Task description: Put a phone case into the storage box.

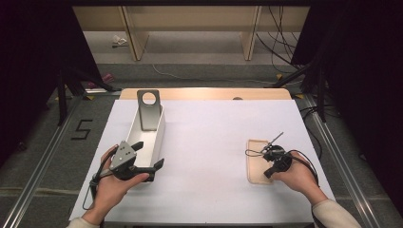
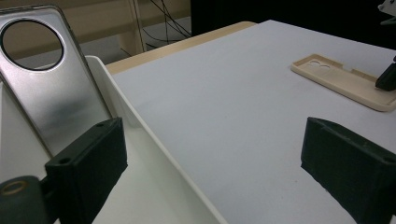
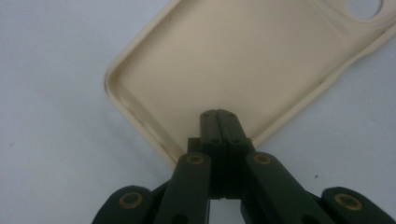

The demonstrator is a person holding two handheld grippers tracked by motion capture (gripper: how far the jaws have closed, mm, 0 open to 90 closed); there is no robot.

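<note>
A beige phone case (image 1: 255,156) lies open side up on the white table at the right, also seen in the left gripper view (image 2: 336,79). My right gripper (image 1: 267,174) is shut with nothing between its jaws. Its tips (image 3: 218,114) hang just over the inside of the case (image 3: 233,60) near one end wall. At the left, a silver metal back plate (image 1: 149,114) with a round hole leans in a white tray (image 1: 159,137). My left gripper (image 1: 149,153) is open. It straddles the tray's right wall (image 2: 154,140), one jaw inside near the plate (image 2: 60,93).
The white mat covers a wooden table whose far edge (image 1: 204,93) shows at the back. Black stand legs (image 1: 62,95) and cables (image 1: 280,42) are on the floor beyond and beside the table. White mat stretches between the tray and the case.
</note>
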